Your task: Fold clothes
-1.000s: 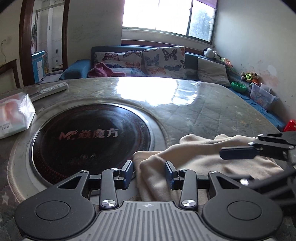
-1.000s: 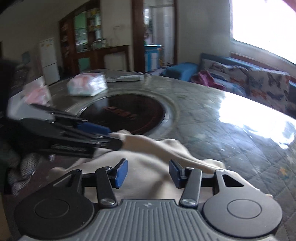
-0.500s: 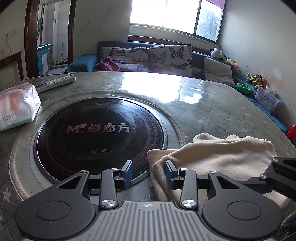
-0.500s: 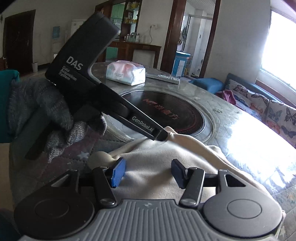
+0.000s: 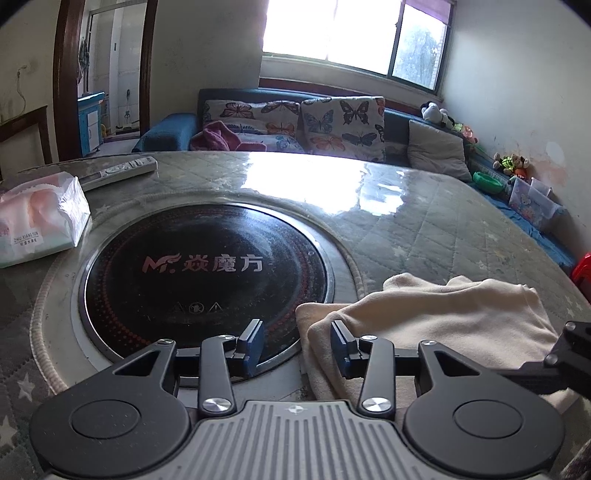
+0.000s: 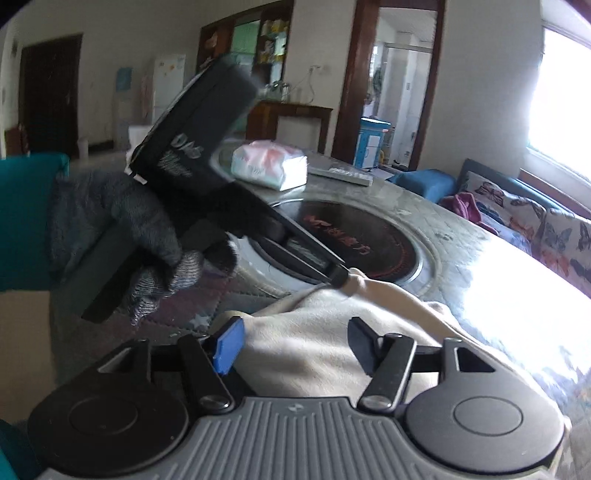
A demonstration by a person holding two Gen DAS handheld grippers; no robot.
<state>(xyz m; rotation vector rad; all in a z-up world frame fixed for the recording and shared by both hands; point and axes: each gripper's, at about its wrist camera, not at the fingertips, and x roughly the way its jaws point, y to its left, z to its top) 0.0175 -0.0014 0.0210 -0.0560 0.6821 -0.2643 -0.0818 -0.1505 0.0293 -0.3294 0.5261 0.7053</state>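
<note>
A round black induction hob with red lettering sits sunk into the quilted grey counter. At the counter's left lies a soft pack of tissues — just beyond it, a white remote control. Past the far edge stands a blue sofa carrying butterfly-print cushions, a plain grey cushion and a crumpled magenta cloth. Plush toys line the right wall under the bright window — a white fridge shows in the right wrist view.
</note>
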